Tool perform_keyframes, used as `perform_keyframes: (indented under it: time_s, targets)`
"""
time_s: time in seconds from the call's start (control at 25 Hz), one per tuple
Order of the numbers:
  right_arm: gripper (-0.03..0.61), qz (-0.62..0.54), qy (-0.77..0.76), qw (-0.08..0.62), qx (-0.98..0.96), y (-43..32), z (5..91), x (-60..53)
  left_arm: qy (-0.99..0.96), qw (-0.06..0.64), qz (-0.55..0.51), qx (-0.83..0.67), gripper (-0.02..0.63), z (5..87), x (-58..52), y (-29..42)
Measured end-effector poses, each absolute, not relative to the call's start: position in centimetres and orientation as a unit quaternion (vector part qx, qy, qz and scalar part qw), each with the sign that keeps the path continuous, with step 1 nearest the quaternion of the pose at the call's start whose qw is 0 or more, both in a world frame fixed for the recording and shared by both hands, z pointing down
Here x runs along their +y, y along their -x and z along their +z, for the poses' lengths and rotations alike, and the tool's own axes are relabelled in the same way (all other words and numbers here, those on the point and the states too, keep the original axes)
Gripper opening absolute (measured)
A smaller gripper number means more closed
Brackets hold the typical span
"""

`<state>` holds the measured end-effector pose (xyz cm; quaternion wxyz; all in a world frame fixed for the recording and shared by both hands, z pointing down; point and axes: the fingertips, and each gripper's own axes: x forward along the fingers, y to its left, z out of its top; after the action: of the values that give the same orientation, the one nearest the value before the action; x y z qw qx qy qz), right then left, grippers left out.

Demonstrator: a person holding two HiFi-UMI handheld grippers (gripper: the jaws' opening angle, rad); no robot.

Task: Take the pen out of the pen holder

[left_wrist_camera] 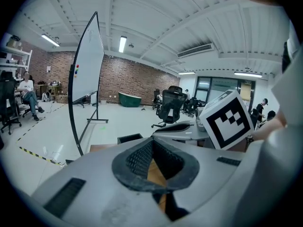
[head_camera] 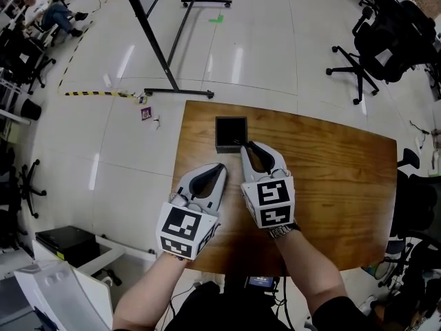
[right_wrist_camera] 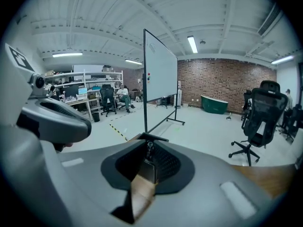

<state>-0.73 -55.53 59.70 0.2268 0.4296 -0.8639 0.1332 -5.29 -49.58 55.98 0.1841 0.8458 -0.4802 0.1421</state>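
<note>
Pen (head_camera: 238, 143): thin, dark, slanting up from the near-right corner of the pen holder (head_camera: 231, 124) toward me. In the right gripper view it shows as a small slim piece (right_wrist_camera: 149, 149) right at the jaw tips. I cannot tell whether its lower end is inside the holder or just above the rim.

Pen holder: 1 black, square, open-topped box. It stands on the table (head_camera: 331, 178) close to the far edge, toward the far-left corner. The right gripper view shows it as a dark block (right_wrist_camera: 146, 170) through the gap below the jaws. The left gripper view shows it (left_wrist_camera: 130, 138) ahead and to the left.

Right gripper (head_camera: 244, 145): tips just beside the holder's near-right corner. In its own view (right_wrist_camera: 149, 143) the 2 jaws are brought together and pinch the pen's upper end.

Left gripper (head_camera: 222, 165): low over the table between the holder and the near edge, just left of the right gripper and apart from the holder. In its own view (left_wrist_camera: 152, 143) the jaws meet at the tips with nothing between them; only wood shows through the oval gap.

Surroundings: a whiteboard on a rolling stand (head_camera: 158, 40) on the floor beyond the far-left corner, an office chair (head_camera: 358, 61) beyond the far-right side, and yellow-black tape (head_camera: 96, 94) on the floor at left.
</note>
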Motion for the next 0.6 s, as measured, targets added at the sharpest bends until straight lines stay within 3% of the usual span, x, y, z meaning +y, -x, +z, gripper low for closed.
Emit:
perform_keyframes:
  time_s: [0.6]
  targets:
    - [0.049, 0.087, -0.454, 0.189, -0.866, 0.3, 51.7, -49.8, -0.856, 0.139, 0.117, -0.485, 0.005, 49.5, -43.9, 6.1]
